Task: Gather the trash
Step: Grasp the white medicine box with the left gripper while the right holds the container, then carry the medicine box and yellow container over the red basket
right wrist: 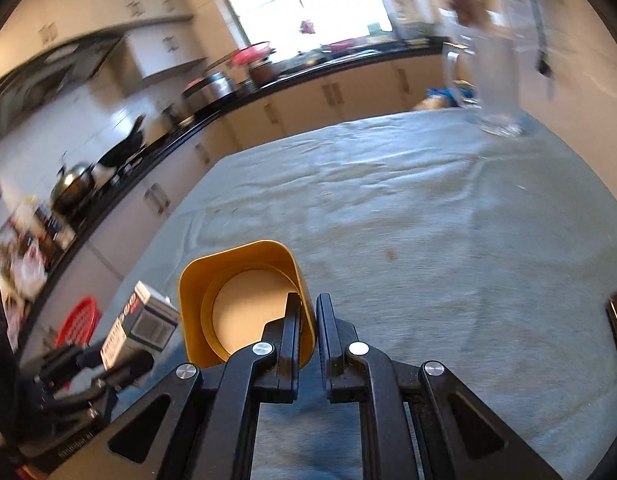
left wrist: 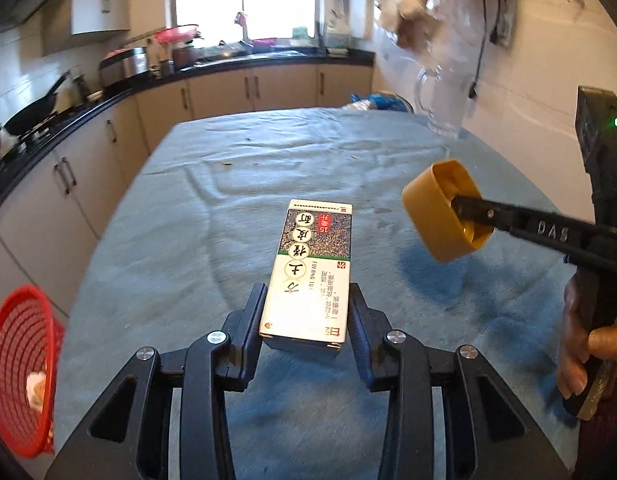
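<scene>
My left gripper (left wrist: 306,300) is shut on a white and green medicine box (left wrist: 310,268) and holds it above the blue-grey tablecloth (left wrist: 268,168). My right gripper (right wrist: 308,308) is shut on the wall of a yellow cap (right wrist: 236,300), one finger inside it and one outside. In the left wrist view the yellow cap (left wrist: 440,212) hangs to the right of the box, pinched by the right gripper (left wrist: 462,210). In the right wrist view the box (right wrist: 142,322) and the left gripper (right wrist: 120,356) sit at the lower left. A red mesh basket (left wrist: 20,368) stands below the table's left edge, with a pale scrap inside.
A clear glass jug (left wrist: 440,100) stands at the table's far right by the wall. Kitchen counters (left wrist: 108,100) with pans and pots run along the left and back. The red basket also shows in the right wrist view (right wrist: 78,320).
</scene>
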